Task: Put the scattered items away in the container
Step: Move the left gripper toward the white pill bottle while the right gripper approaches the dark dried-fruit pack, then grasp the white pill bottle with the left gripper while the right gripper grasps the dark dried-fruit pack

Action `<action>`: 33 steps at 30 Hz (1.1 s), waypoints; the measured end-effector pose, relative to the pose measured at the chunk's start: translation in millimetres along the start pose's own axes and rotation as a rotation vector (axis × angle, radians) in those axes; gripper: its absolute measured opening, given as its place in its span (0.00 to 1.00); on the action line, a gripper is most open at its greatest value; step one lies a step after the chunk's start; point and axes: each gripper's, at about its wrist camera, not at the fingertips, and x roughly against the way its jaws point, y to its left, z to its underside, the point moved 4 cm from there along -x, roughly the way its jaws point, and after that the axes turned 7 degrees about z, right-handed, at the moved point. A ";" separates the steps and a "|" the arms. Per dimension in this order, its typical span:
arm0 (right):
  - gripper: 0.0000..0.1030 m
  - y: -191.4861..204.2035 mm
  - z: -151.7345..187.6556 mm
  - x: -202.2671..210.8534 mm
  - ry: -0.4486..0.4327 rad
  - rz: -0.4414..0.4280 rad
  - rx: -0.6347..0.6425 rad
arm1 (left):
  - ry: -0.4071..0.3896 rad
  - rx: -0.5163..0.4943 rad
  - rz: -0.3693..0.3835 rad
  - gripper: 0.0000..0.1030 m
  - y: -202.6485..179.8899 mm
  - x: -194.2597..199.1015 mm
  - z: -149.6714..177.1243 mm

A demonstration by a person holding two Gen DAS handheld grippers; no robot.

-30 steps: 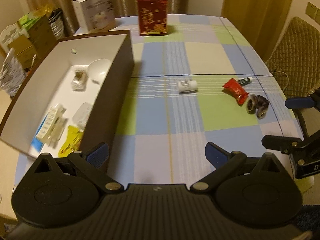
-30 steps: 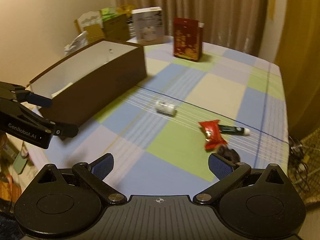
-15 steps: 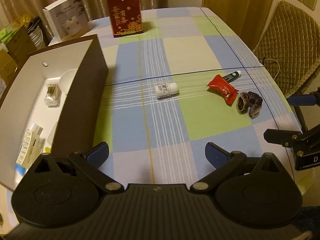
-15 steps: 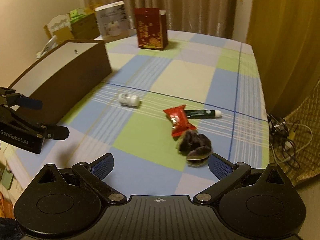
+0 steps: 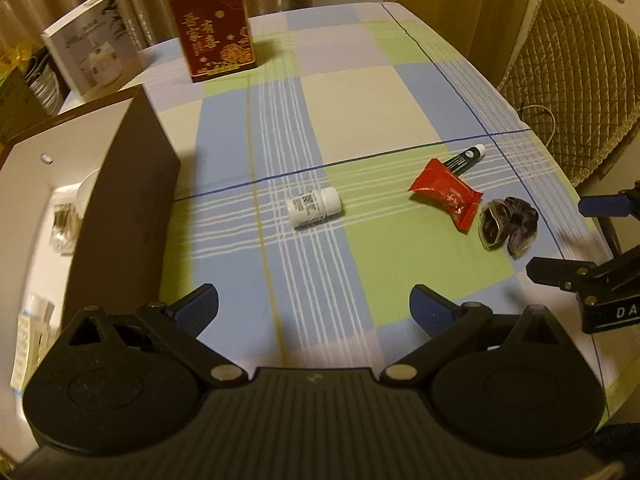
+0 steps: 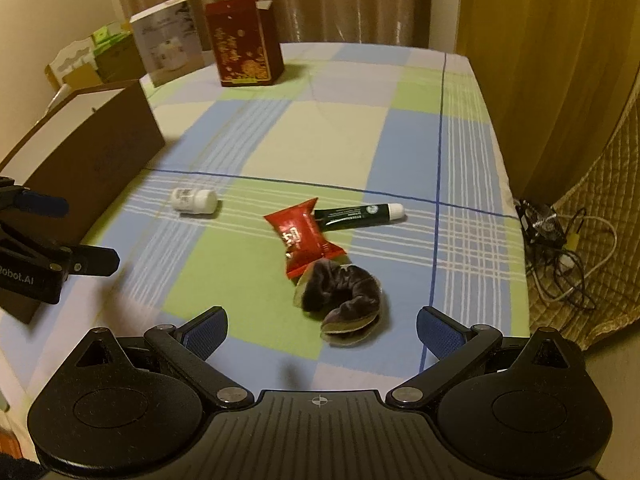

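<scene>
On the checked tablecloth lie a white pill bottle [image 5: 314, 207] [image 6: 193, 200], a red snack packet [image 5: 446, 192] [image 6: 303, 236], a dark green tube [image 5: 466, 157] [image 6: 358, 214] and a dark velvet scrunchie [image 5: 507, 226] [image 6: 341, 297]. The brown box [image 5: 124, 184] [image 6: 96, 152] with a white inside stands at the left, with several items in it. My left gripper [image 5: 314, 307] is open and empty, hovering short of the bottle. My right gripper [image 6: 322, 331] is open and empty, with the scrunchie just ahead between its fingers' lines.
A red gift box [image 5: 212, 26] [image 6: 244, 42] and a white carton [image 5: 94, 66] [image 6: 168, 40] stand at the table's far end. A quilted chair [image 5: 572, 76] is at the right, and cables [image 6: 560, 248] lie on the floor beyond the table's right edge.
Both grippers have swung right and forward: the box slid left in both views, and the scrunchie, packet and tube now sit closer in front of the right gripper. Both stayed open.
</scene>
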 end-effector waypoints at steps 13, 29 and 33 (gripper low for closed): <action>0.78 -3.2 -9.3 -46.7 -0.002 0.003 0.018 | 0.015 -0.113 0.011 0.92 5.6 -53.6 -29.8; 0.43 -14.6 -3.6 -54.9 0.007 -0.017 0.008 | 0.047 0.024 0.016 0.64 25.9 -104.2 -62.4; 0.43 -14.2 -3.8 -55.4 0.007 -0.016 0.019 | 0.054 0.072 0.021 0.48 27.3 -110.4 -62.2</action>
